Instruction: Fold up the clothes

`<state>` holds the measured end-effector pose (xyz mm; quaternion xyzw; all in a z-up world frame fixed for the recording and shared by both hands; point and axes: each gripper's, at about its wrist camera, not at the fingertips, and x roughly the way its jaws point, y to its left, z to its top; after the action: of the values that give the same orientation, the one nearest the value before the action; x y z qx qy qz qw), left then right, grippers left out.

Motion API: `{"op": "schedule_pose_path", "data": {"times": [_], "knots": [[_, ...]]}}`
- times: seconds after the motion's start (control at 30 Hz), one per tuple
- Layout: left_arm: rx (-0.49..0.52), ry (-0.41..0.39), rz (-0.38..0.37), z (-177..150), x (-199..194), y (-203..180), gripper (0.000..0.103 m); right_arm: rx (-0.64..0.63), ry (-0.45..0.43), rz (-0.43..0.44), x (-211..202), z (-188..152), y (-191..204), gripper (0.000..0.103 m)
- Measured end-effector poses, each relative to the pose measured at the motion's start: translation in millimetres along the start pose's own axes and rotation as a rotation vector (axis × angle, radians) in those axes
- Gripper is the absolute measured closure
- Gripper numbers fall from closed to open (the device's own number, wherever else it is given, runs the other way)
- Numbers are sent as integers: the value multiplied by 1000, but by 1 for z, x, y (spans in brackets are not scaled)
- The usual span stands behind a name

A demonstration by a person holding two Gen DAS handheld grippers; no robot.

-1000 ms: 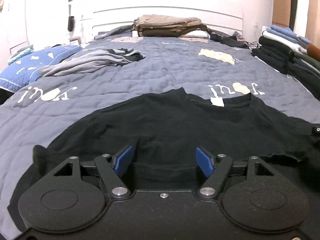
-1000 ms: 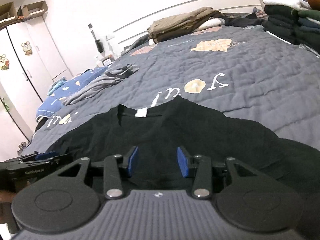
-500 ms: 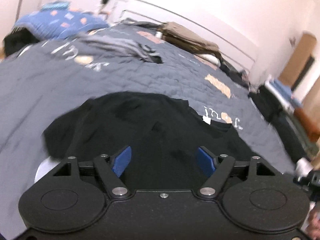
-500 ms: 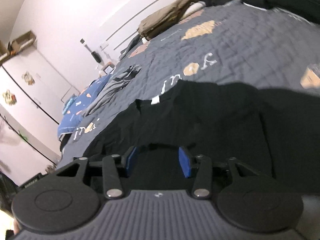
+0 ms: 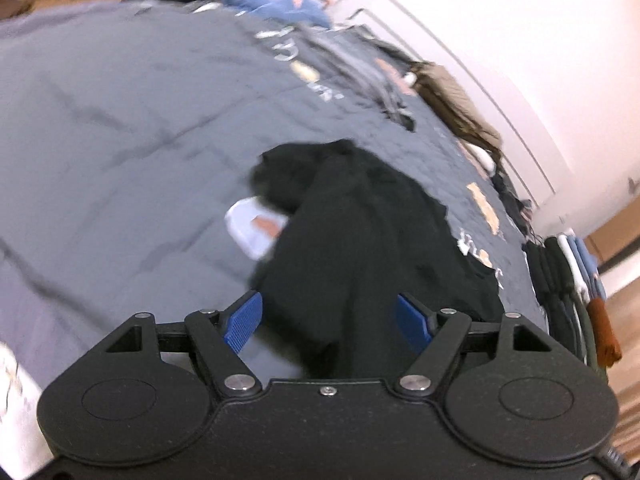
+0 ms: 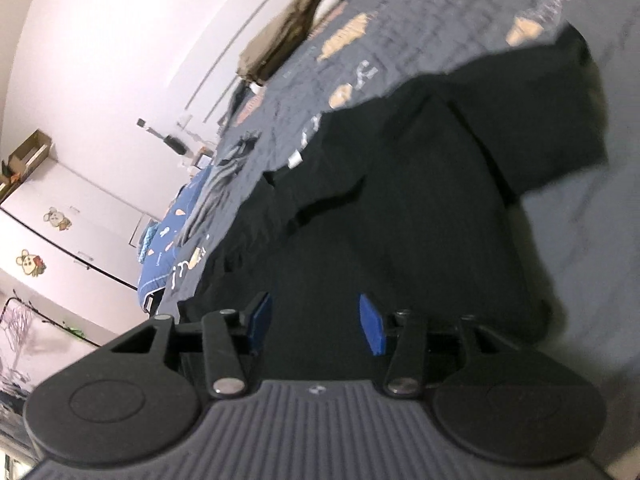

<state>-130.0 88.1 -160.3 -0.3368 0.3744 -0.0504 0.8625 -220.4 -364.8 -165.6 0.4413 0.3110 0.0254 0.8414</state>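
A home bedroom, as I see it from both wrist cameras.

A grey quilted bedspread (image 5: pixel 120 128) fills my left view, folded clothes stacked (image 5: pixel 576 280) at right; in my right view, a white wardrobe with cartoon stickers (image 6: pixel 30 264) stands far left.

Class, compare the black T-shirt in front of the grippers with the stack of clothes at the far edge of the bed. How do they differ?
The black T-shirt is one garment; the stack holds several. The T-shirt lies loose and rumpled on the grey quilt; the stack is folded in neat layers. The T-shirt is plain black; the stack mixes dark, white, blue and rust pieces. Both rest on the bed.
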Motion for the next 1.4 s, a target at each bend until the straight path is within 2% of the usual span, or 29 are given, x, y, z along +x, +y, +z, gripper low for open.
{"op": "schedule_pose_path", "data": {"times": [0.2,0.4,0.6,0.73,0.9,1.07,1.1,1.17,1.27,1.3,1.37,1.4], "knots": [[-65,29,-7,0,14,11,36,100,6,-8,-2,-19,-14,55],[-112,51,-33,-2,32,17,36,209,33,-16,2,-28,-33,54],[-73,72,-13,-7,45,7,37,295,28,3,7,-31,-44,54],[-76,73,-4,-8,46,5,37,312,-6,0,-2,-35,-47,54],[-65,75,11,-9,47,3,37,336,0,-76,-6,-43,-54,53],[-50,75,21,-10,49,1,38,357,-49,-134,-8,-42,-62,53],[-46,75,23,-11,49,0,40,362,-71,-140,-9,-40,-63,53],[-25,76,35,-12,51,-2,57,372,-110,-147,-8,-37,-66,53],[-27,88,50,-13,55,-1,70,412,-130,-136,-3,-33,-72,52],[-37,90,52,-13,56,1,71,419,-131,-137,-1,-32,-73,51],[-51,89,46,-12,56,3,84,429,-148,-131,3,-33,-74,51],[-52,86,50,-11,56,3,85,433,-156,-127,5,-33,-74,52]]}}
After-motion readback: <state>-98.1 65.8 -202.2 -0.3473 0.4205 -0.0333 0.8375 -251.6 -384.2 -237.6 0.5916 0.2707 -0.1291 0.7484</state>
